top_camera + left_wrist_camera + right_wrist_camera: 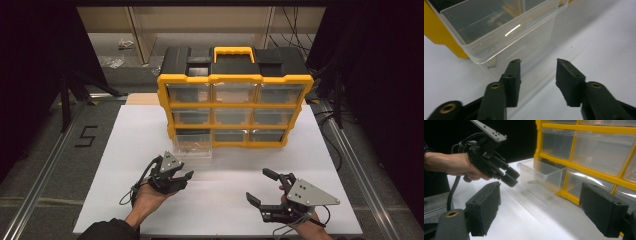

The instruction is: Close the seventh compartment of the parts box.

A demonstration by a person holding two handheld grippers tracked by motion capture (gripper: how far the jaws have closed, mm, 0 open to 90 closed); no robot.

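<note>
A yellow-and-black organiser [235,95] with clear drawers stands at the back middle of the white table [125,150]. Its bottom-left drawer [192,145] is pulled out onto the table and has small metal parts inside [496,21]. My left gripper [181,175] hovers just in front of that drawer [499,32], open, jaws apart with nothing between them [538,62]. My right gripper [257,185] is at the near right, wide open and empty [541,192]. It looks across at the drawer [541,176] and the left gripper [509,176].
The other drawers [232,92] are pushed in. Metal rails [45,165] run along both sides of the table, with a "5" marked on the floor [86,136]. Stand legs [67,95] and bags of small parts [112,61] lie beyond the table's left side.
</note>
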